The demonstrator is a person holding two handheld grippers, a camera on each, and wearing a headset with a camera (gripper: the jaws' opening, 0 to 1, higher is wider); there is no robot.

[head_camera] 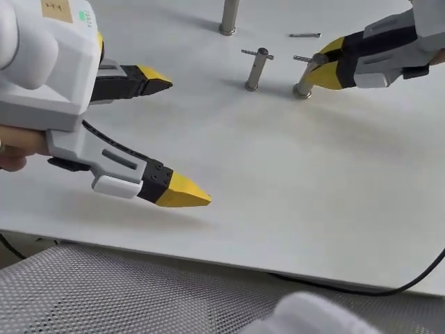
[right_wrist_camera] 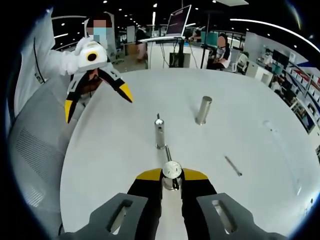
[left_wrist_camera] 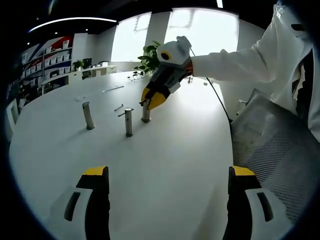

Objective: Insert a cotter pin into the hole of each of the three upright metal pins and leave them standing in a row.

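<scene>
**Right side nearer the work**

Head view: yellow-tipped right tool (head_camera: 314, 69) clamps the top of the nearest upright cylindrical steel pin (head_camera: 304, 85); a thin loose metal cotter pin (head_camera: 304, 35) lies beyond on the white surface (head_camera: 278, 195). Left gripper view: yellow-tipped left tool (left_wrist_camera: 168, 172) gapes empty, well apart. Right gripper view: that cotter pin (right_wrist_camera: 233, 166) lies right of the jaws, long axis slanting away

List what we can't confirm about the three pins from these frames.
- Far metal pin: its top is cut off by the head view's upper edge, and the hole is too small to see in both gripper views.
- Near metal pin: the hole is hidden by the right gripper's fingers. Cannot tell whether the cotter pin at its top passes through.
- Right gripper: clamping or just flanking, cannot tell.
</scene>
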